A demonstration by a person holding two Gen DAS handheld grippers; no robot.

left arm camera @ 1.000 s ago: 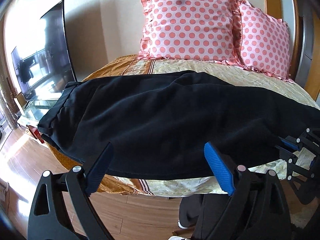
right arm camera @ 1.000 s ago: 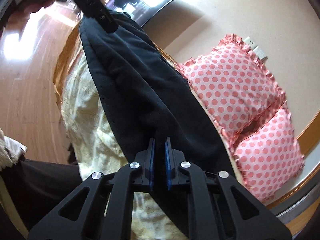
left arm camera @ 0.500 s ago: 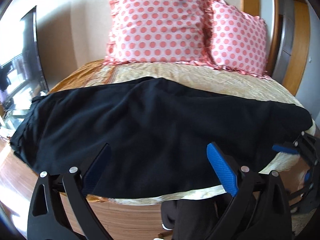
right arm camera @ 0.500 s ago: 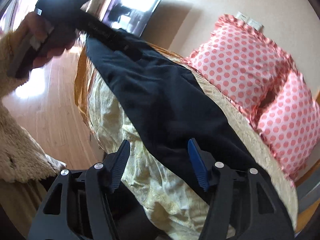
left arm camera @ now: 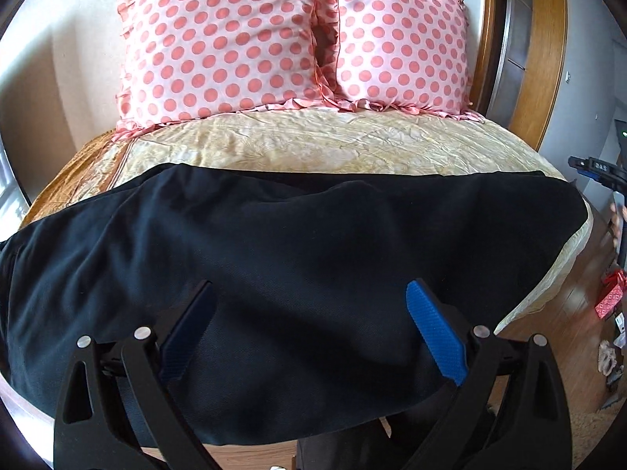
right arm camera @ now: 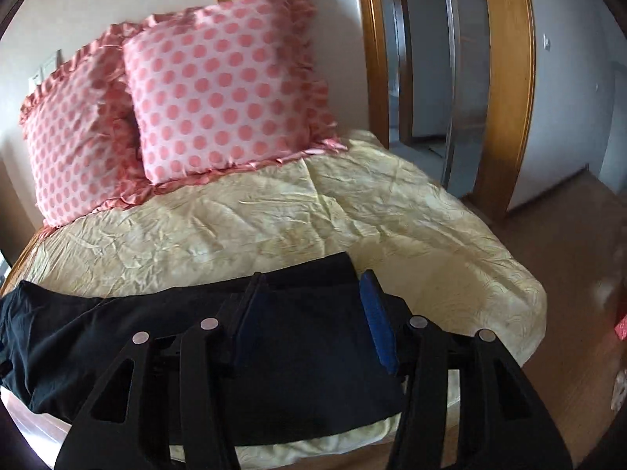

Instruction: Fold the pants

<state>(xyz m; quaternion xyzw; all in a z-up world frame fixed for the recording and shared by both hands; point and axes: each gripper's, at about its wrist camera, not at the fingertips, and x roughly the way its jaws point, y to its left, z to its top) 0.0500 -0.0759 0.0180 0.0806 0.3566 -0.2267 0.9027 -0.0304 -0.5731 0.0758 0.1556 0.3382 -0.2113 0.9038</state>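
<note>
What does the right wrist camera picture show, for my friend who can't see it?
Black pants lie stretched across the near edge of a bed with a crinkly yellow bedspread. The right gripper hovers over the pants' end, blue-padded jaws closing with nothing pinched between them. Two pink polka-dot pillows lean against the wall behind, beside a wooden doorway.

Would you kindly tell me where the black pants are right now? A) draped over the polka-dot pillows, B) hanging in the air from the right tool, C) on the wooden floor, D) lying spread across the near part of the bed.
D: the black pants lie flat across the near part of the bed, short of the polka-dot pillows, and neither tool grips them.
</note>
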